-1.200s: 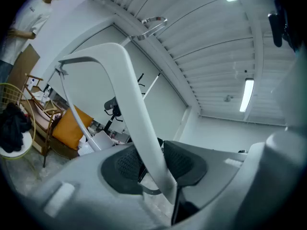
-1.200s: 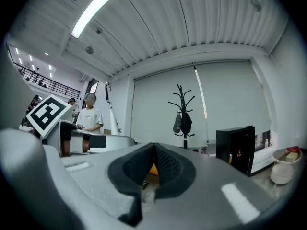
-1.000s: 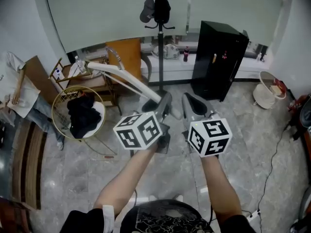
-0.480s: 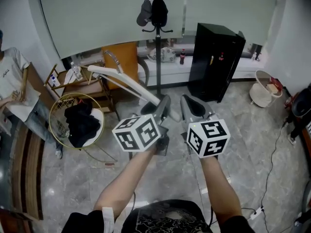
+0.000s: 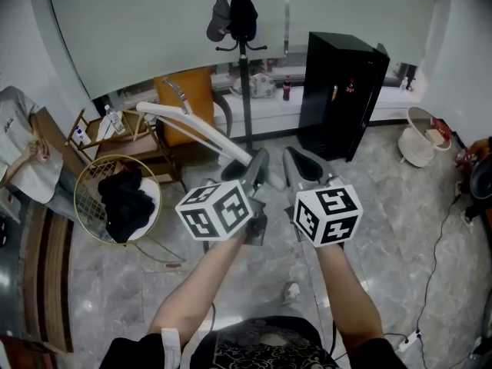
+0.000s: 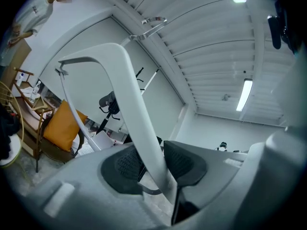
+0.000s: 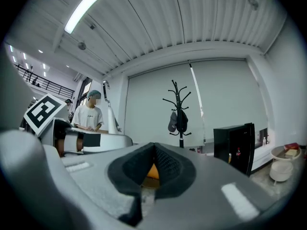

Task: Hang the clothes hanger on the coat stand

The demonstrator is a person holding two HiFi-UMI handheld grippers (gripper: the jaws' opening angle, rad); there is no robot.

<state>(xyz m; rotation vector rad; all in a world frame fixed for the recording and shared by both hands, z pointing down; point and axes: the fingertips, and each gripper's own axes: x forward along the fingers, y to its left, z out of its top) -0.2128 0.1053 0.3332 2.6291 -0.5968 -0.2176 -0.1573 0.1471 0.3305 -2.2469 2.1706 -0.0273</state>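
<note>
Holding the white clothes hanger (image 5: 192, 121) in your left gripper (image 5: 258, 166), you have the pads clamped on one arm of it. The hanger sticks out up and to the left, its hook end in front of the orange chair (image 5: 192, 102). Your right gripper (image 5: 295, 166) sits just beside the left, fingers together, nothing between them. The coat stand (image 5: 243, 75) stands ahead, well apart from the hanger, with a cap (image 5: 218, 21) on it. A black cabinet (image 5: 342, 91) is on its right.
</note>
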